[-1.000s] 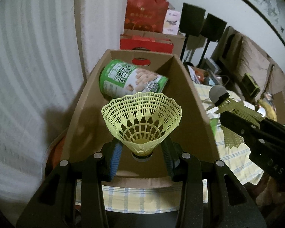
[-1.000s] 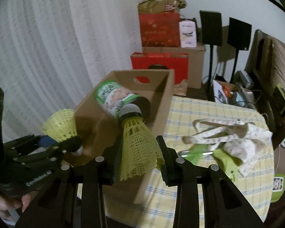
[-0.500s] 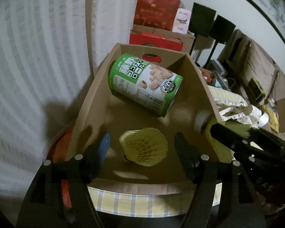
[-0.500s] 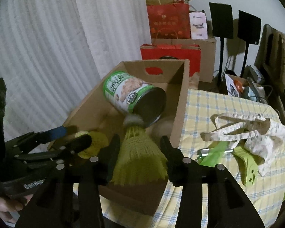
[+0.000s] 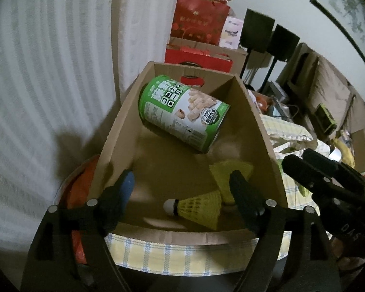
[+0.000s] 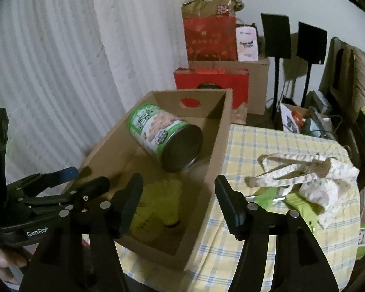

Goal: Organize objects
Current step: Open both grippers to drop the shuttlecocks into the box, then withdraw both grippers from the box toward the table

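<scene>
Two yellow plastic shuttlecocks [image 5: 202,209] lie on the floor of the open brown cardboard box [image 5: 114,131], near its front wall, below the green-labelled tin can [image 5: 182,112]. The nearer one lies on its side, long axis crosswise, cork pointing left. Both the left hand-held gripper [image 5: 182,192] and the right hand-held gripper [image 6: 178,199] hover just above, jaws opening, nothing between them. The left sits nearer.

Matt cardboard box [image 5: 180,239]; glossy can [image 5: 182,112]
</scene>
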